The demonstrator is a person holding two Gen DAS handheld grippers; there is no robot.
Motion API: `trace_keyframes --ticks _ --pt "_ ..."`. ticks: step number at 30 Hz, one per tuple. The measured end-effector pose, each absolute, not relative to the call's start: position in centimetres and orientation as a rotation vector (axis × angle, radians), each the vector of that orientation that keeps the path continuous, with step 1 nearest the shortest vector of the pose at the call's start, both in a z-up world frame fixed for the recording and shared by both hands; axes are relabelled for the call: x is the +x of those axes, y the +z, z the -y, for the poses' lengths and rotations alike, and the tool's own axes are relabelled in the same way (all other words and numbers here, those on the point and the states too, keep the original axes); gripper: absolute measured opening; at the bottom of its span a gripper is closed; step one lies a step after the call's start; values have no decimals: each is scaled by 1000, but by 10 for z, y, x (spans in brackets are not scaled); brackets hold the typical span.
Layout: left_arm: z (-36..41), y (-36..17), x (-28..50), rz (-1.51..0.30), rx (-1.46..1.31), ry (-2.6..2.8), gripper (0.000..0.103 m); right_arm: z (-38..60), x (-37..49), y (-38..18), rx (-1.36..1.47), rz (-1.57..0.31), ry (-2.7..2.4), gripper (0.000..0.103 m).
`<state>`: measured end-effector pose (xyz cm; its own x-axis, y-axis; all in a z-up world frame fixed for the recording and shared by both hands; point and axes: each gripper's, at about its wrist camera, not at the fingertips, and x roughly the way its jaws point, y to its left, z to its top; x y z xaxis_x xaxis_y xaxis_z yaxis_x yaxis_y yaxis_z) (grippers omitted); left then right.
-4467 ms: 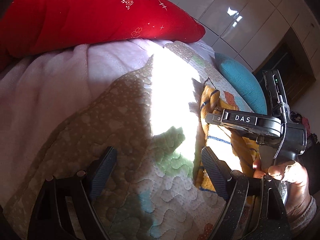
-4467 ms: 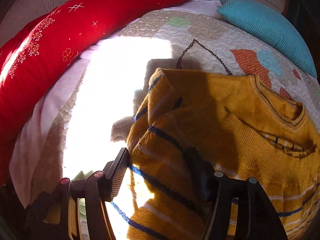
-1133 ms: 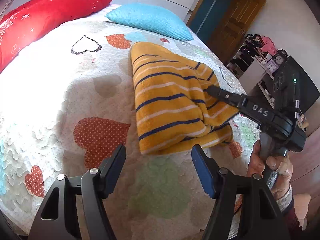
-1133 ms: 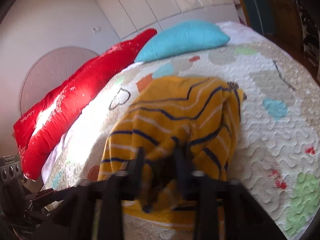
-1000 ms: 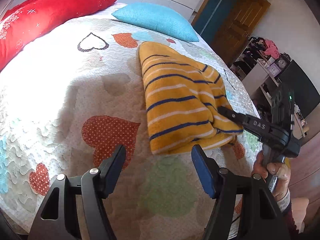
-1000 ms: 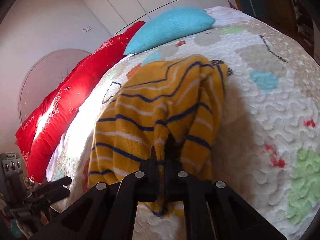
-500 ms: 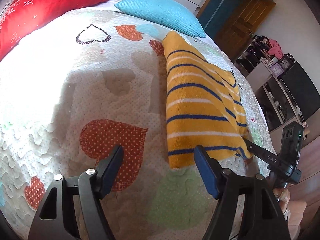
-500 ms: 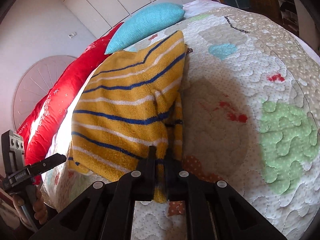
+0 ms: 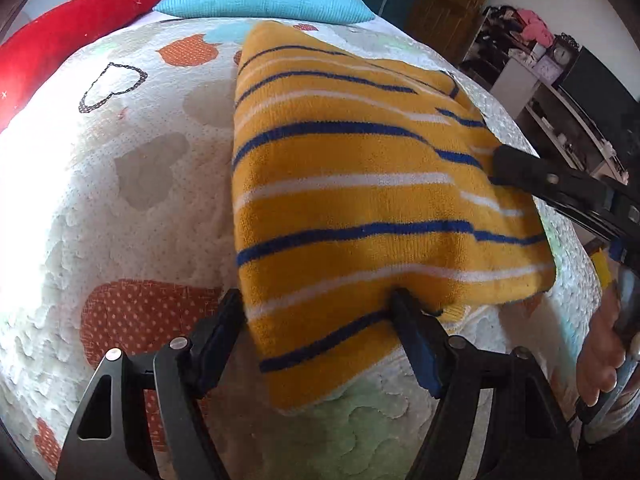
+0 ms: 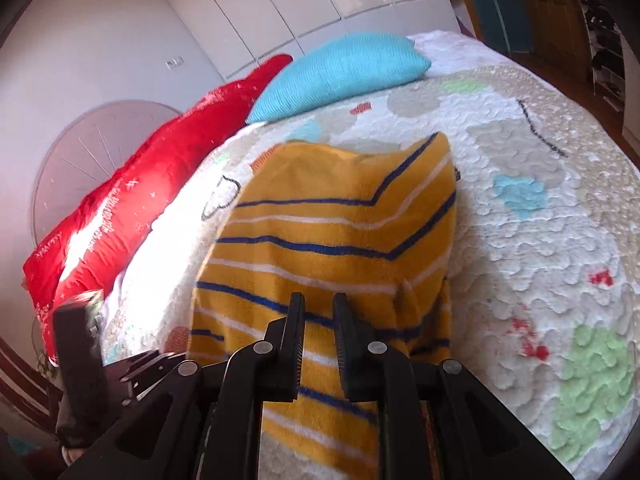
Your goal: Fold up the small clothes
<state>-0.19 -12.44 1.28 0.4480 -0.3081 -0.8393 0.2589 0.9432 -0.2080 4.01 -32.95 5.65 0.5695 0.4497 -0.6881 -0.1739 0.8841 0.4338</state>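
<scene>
While left tongs [image 9: 318,312] straddle striped sweater [image 9: 360,184] spread, right tongs [image 10: 318,320] slightly parted over it, clock [image 9: 562,54] left-view only

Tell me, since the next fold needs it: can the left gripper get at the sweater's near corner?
Probably yes: the left gripper is open, the sweater corner lies between its fingers, nothing in the way.

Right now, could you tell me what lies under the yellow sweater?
The sweater lies folded on the heart-patterned quilt, which shows on all sides of it. Whatever sits directly beneath or inside the fold is covered.
</scene>
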Motion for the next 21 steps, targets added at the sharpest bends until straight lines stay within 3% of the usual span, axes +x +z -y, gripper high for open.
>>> trace_keyframes --ticks 3,10,13,14,15,21 --pt "126 16 -7 -1033 -20 -351 74 329 75 41 319 -919 343 9" --pt "125 11 -15 -979 -31 -354 75 366 88 27 572 -905 360 7" --pt "122 8 -21 -934 -39 -357 76 369 69 50 505 -852 291 13" --pt "121 6 -24 -911 -42 -356 78 367 65 60 478 -828 275 23" --pt "121 5 -27 -888 -44 -353 79 364 61 70 461 -811 279 25" --pt "117 2 -32 -844 -75 -346 86 301 95 94 304 -858 393 26"
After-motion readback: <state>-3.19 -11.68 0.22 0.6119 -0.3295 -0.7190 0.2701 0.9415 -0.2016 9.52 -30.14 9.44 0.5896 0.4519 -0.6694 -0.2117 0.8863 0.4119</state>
